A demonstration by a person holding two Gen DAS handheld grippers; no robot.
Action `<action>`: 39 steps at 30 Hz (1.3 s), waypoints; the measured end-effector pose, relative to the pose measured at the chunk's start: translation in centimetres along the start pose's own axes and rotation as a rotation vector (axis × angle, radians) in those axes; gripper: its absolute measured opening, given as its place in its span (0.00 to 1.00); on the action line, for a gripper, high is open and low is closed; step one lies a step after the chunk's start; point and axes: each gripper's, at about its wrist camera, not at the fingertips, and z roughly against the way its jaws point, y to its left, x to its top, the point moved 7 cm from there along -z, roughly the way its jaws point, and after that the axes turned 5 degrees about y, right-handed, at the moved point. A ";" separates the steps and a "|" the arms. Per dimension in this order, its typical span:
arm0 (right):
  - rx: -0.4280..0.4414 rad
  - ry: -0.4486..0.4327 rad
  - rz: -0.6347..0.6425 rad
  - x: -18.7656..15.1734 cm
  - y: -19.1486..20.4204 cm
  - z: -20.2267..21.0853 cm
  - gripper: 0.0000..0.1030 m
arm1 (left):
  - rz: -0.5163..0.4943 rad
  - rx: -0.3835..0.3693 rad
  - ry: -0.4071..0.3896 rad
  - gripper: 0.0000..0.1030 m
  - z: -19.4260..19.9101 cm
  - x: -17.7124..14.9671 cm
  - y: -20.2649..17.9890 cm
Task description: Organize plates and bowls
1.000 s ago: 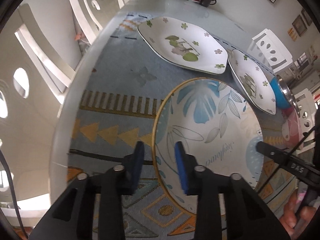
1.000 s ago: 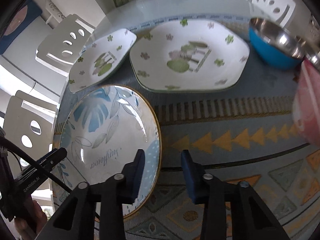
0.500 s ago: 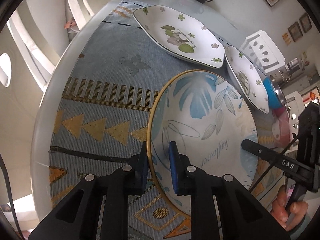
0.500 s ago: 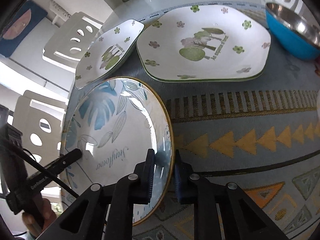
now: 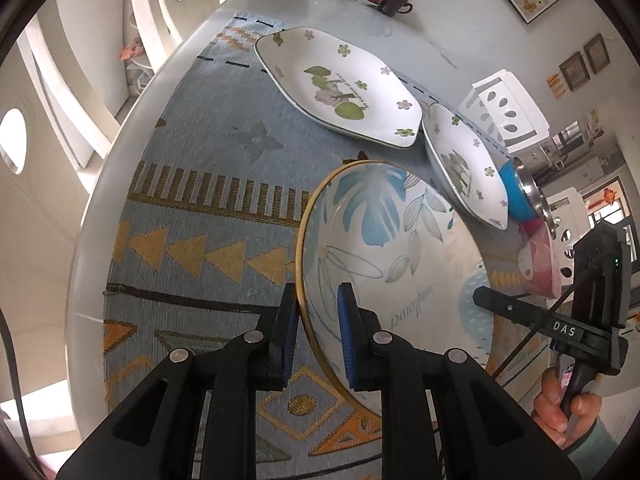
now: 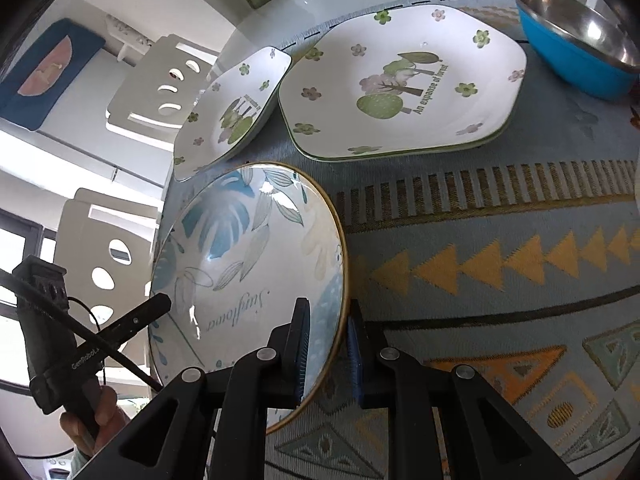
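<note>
Round blue-leaf ceramic plate with gold rim (image 5: 384,248): tilted above the patterned blue table mat (image 5: 192,208), its opposite edges pinched by your left gripper (image 5: 318,336) and right gripper (image 6: 328,354), both clamped on the rim. Unsorted items: large white hexagonal flowered plate (image 6: 404,80), smaller matching flowered dish (image 6: 232,108), blue steel-lined bowl (image 6: 576,48). Nothing looks stacked yet; most of the organizing remains.

Bright window daylight, glazed glare, sharp focus, fisheye-warped edges.
</note>
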 end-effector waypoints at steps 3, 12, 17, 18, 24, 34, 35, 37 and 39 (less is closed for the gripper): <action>-0.017 -0.002 0.006 -0.3 -0.3 -0.1 0.16 | -0.009 0.028 0.013 0.15 -0.9 -0.2 0.0; -0.157 -0.040 0.161 1.3 1.2 -2.3 0.18 | -0.031 0.001 0.021 0.15 -2.8 0.2 0.2; -0.135 -0.028 0.171 1.7 1.3 -2.3 0.18 | -0.026 -0.005 0.004 0.15 -2.2 0.1 0.2; -0.125 -0.026 0.171 1.6 1.3 -1.9 0.18 | -0.031 -0.004 -0.002 0.15 -1.8 0.1 0.0; -0.100 -0.046 0.166 0.9 1.8 0.2 0.18 | -0.044 -0.007 -0.028 0.15 -0.4 -0.2 -0.9; -0.083 -0.071 0.167 -2.0 3.2 2.8 0.18 | -0.039 -0.005 -0.082 0.15 3.0 -2.3 -1.9; -0.082 -0.071 0.170 -2.4 3.3 3.0 0.18 | -0.034 -0.004 -0.088 0.15 3.4 -2.6 -1.8; -0.075 -0.069 0.181 -3.6 3.8 3.3 0.18 | -0.026 0.003 -0.104 0.15 4.2 -3.3 -1.6; -0.071 -0.063 0.190 -4.5 4.2 3.3 0.18 | -0.022 0.013 -0.111 0.15 4.8 -4.2 -1.3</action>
